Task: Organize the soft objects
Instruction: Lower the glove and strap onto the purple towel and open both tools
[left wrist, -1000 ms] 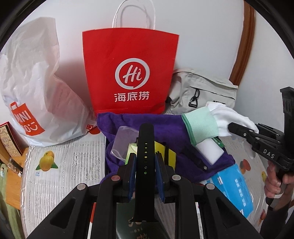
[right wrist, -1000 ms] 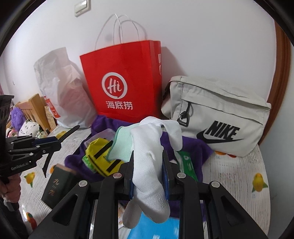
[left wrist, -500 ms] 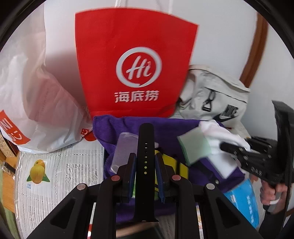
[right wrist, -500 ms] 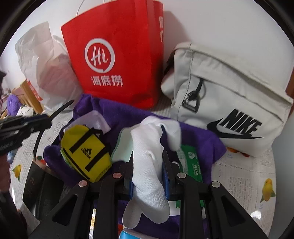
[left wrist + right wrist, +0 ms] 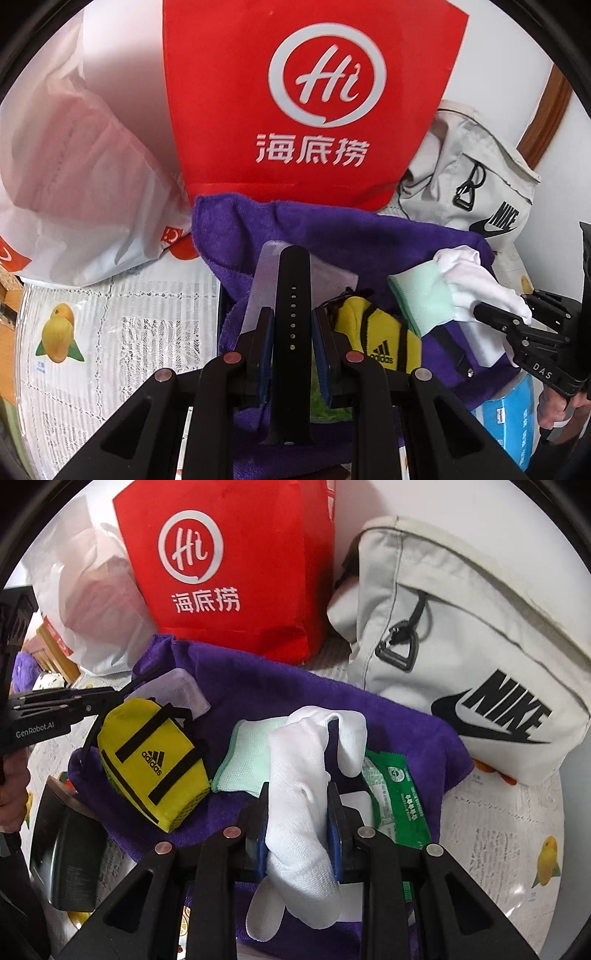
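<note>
My left gripper (image 5: 292, 325) is shut on a black watch strap (image 5: 291, 295) and holds it upright over a purple towel (image 5: 332, 236). My right gripper (image 5: 297, 805) is shut on a white glove with a mint cuff (image 5: 295, 775), just above the same towel (image 5: 258, 679). The glove also shows in the left wrist view (image 5: 472, 284), held by the right gripper (image 5: 517, 325). A yellow adidas pouch (image 5: 147, 760) lies on the towel between the grippers; it also shows in the left wrist view (image 5: 376, 336).
A red paper bag (image 5: 306, 96) stands behind the towel, a white plastic bag (image 5: 74, 177) to its left, a grey Nike bag (image 5: 480, 635) to its right. A green wipes pack (image 5: 399, 797), a clear packet (image 5: 177, 690), a blue box (image 5: 513, 413) and a dark box (image 5: 62, 849) lie around.
Both grippers have moved forward and down toward the towel and the bags, each still holding its item. The red bag and the Nike bag loom larger.
</note>
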